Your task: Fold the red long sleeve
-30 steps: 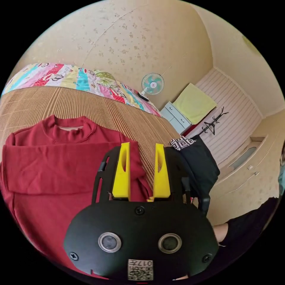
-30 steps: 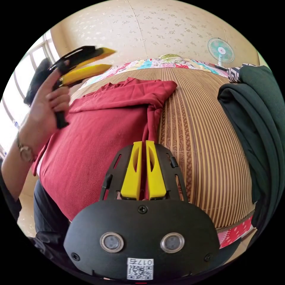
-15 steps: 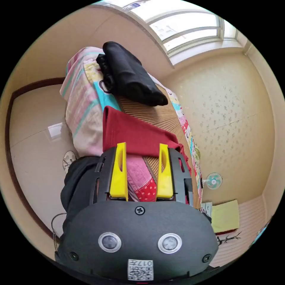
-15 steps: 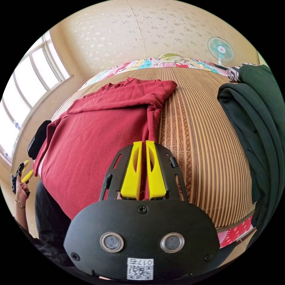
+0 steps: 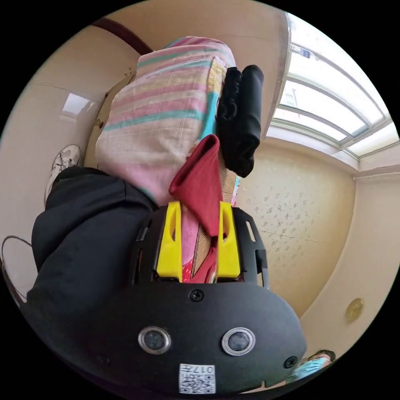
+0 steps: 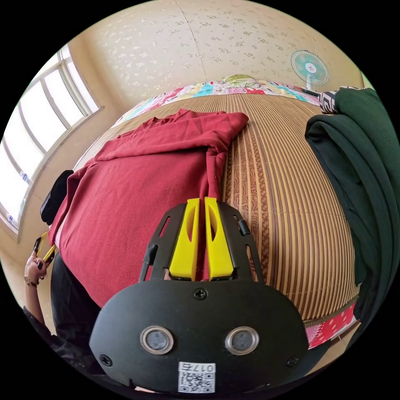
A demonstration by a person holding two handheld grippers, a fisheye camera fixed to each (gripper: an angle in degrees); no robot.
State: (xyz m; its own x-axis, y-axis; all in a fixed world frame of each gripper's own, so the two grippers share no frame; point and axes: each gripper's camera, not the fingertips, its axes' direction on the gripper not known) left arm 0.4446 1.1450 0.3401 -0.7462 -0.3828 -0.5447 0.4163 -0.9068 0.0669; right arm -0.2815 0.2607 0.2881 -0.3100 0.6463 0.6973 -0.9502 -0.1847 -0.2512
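**Red shirt on the bed mat, one corner pinched**

The left gripper is hanging with its jaws apart, a corner of the red shirt lying between its fingers, not squeezed. The right gripper is pinching the shirt's edge with its jaws nearly closed; the shirt is spreading ahead and left of its fingers across the bamboo mat.

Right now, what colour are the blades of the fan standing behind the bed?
Teal green, around a white hub; the fan shows best in the right gripper view.
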